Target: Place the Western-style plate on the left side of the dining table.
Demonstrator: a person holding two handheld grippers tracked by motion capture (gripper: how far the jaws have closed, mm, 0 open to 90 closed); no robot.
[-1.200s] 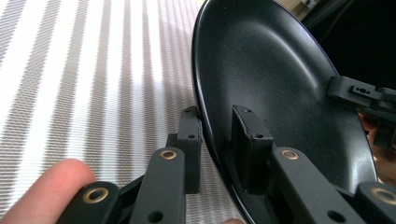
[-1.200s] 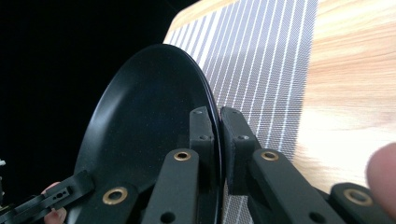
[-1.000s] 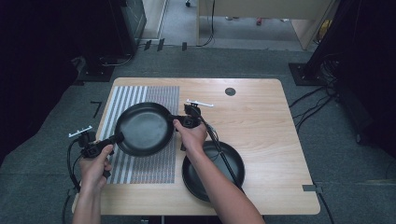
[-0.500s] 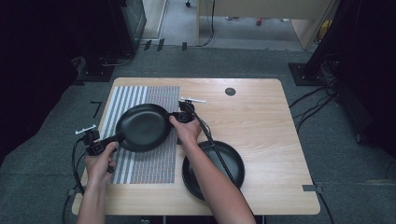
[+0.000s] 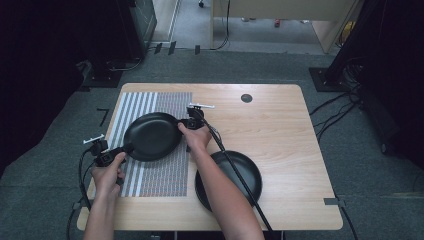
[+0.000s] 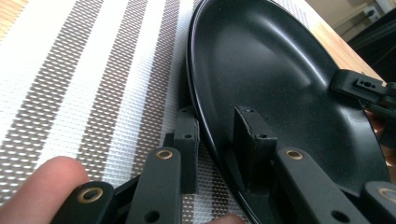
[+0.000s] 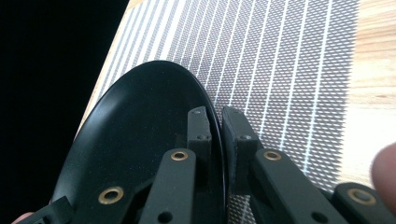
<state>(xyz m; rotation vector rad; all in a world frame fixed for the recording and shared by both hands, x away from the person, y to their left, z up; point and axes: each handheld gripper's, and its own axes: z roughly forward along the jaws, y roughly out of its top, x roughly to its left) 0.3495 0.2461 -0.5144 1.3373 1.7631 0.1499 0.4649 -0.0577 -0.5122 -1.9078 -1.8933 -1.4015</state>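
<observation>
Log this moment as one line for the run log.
left gripper: shut on black pan rim | right gripper: shut on opposite rim | pan over striped mat | second pan on table

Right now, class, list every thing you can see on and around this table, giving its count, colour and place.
Pan: one, black, over the striped mat, gripped at opposite rims by both grippers.
Second pan: one, black, on the table's near right part, partly under the right forearm.
Mat: one, white and grey striped, on the table's left half.
Table: one, light wood.
Round cap: one, dark, far edge of the table.
Left gripper: black, shut on the pan's rim.
Right gripper: black, shut on the opposite rim.
</observation>
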